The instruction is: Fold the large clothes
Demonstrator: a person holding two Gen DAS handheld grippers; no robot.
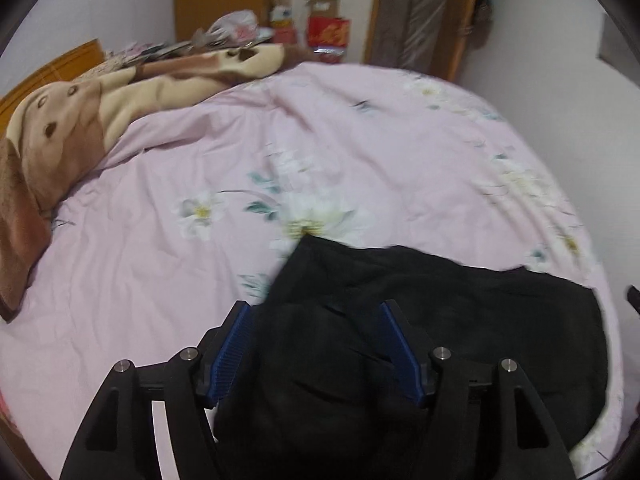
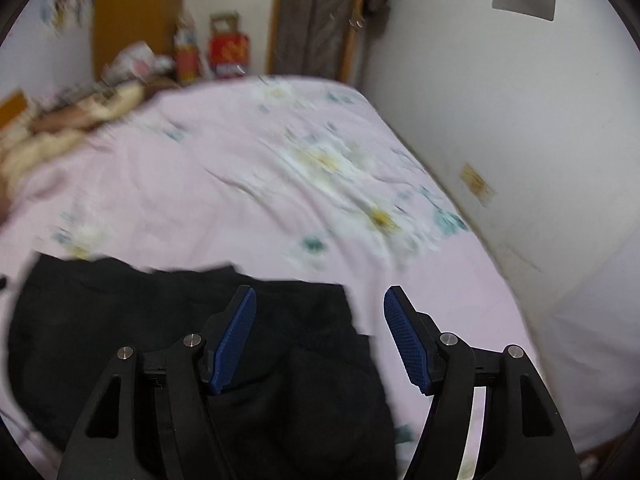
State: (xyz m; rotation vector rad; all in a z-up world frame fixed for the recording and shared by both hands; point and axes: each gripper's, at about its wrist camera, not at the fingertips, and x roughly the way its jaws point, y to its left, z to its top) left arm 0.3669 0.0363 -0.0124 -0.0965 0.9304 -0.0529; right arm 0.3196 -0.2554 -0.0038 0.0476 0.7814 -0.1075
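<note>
Boxes (image 1: 327, 28) of red and brown card stand stacked on the floor past the far end of the bed, too blurred to show what they hold; a crumpled plastic bag (image 1: 234, 24) sits near them, its contents likewise unclear.

The black garment (image 1: 460, 312) lies folded on the pink floral bedsheet (image 1: 180, 272) at the near side of the bed, close below both grippers. Its far edge runs ragged but roughly straight across the sheet, and its right-hand part ends near the bed's rounded edge in the left wrist view. Beyond it the sheet spreads bare all the way to the far end. A brown and cream fleece blanket (image 1: 80, 120) is heaped along the left side against an orange wooden headboard (image 1: 72, 60). In the right wrist view the bed's right edge meets a white wall (image 2: 500, 120).

The left gripper (image 1: 316, 316) hangs over the garment with its blue ribbed pads (image 1: 234, 352) spread apart and nothing pressed between them. The right gripper (image 2: 320, 300) likewise stands parted above the garment's right edge, gripping nothing.

The garment looks soft, matte and creased; the sheet is thin, wrinkled cotton printed with white flowers.
</note>
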